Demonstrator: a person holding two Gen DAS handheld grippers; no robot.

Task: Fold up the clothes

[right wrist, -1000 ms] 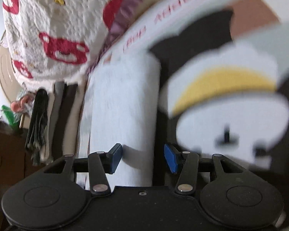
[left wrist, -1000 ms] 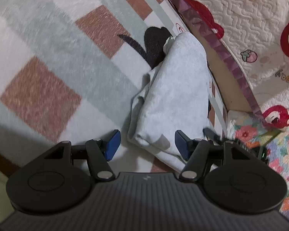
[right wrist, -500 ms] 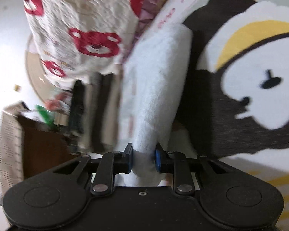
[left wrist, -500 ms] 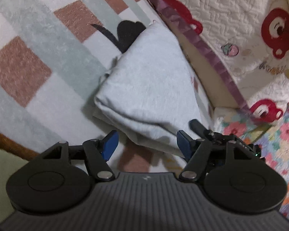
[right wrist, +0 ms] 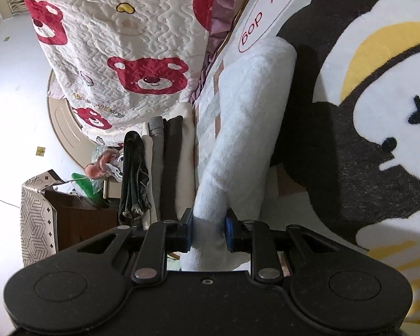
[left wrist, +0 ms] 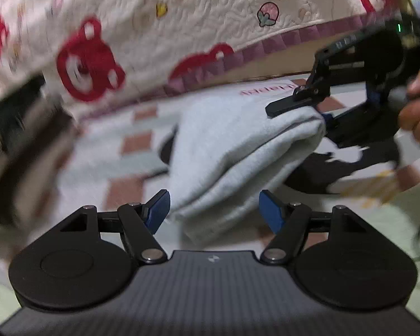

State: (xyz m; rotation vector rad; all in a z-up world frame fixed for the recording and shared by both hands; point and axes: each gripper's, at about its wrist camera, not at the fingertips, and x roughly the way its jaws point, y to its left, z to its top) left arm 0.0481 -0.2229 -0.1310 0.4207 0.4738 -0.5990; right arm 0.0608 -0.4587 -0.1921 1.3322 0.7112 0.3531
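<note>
A folded pale grey garment [left wrist: 238, 151] lies on a patterned rug [left wrist: 120, 151], one end raised. My right gripper [right wrist: 209, 232] is shut on that raised end of the garment [right wrist: 246, 128]; in the left wrist view the right gripper [left wrist: 322, 112] pinches the garment's right corner, held by a person's hand [left wrist: 417, 112]. My left gripper [left wrist: 214, 212] is open, its blue pads on either side of the garment's near edge without closing on it.
A quilted cover with red bears [left wrist: 154, 28] hangs along the rug's far edge [right wrist: 120, 42]. A stack of folded clothes [right wrist: 159, 168] sits beside it. A brown cabinet [right wrist: 78, 224] stands behind the stack. The rug shows a cartoon dog [right wrist: 378, 112].
The right gripper closed on the garment's end and lifted it. The left wrist view swung round to face the bear cover, staying open at the garment's near edge.
</note>
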